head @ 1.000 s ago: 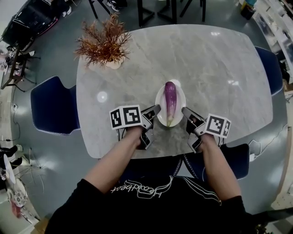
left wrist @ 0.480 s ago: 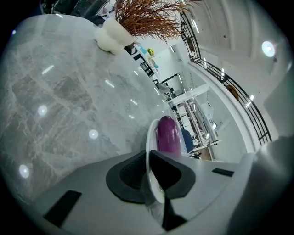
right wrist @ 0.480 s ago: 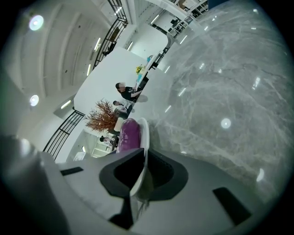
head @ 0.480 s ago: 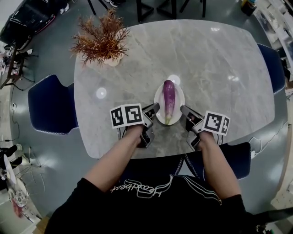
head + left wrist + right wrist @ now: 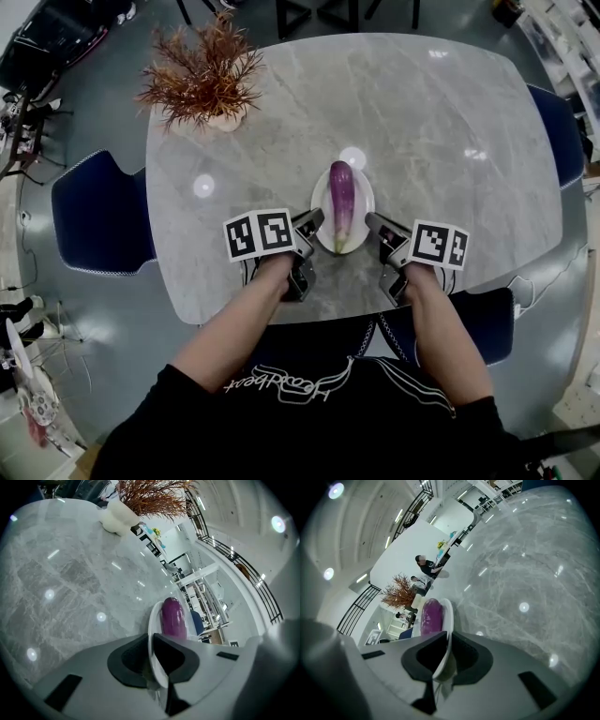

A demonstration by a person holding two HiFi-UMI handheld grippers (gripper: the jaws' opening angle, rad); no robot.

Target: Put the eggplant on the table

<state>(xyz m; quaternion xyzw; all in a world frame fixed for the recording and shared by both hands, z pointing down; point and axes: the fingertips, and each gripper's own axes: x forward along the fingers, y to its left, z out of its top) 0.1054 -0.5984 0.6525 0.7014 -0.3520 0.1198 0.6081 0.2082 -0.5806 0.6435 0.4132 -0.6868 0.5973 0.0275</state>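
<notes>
Left tongs and right tongs clenched on opposite rims of the plate, eggplant loose on it mid-frame over the desk; risk: uneven tilt rolls it off.

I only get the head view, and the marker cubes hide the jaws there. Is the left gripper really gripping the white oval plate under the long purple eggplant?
Observer: Yes. The left gripper view shows the left gripper with its jaws closed on the rim of the white oval plate.
Operator: And the right one?
Observer: In its own view, the right gripper pinches the plate's opposite rim the same way.
Operator: Does either jaw touch the vegetable?
Observer: No. The long purple eggplant lies further along the plate, clear of both sets of pads.
</notes>
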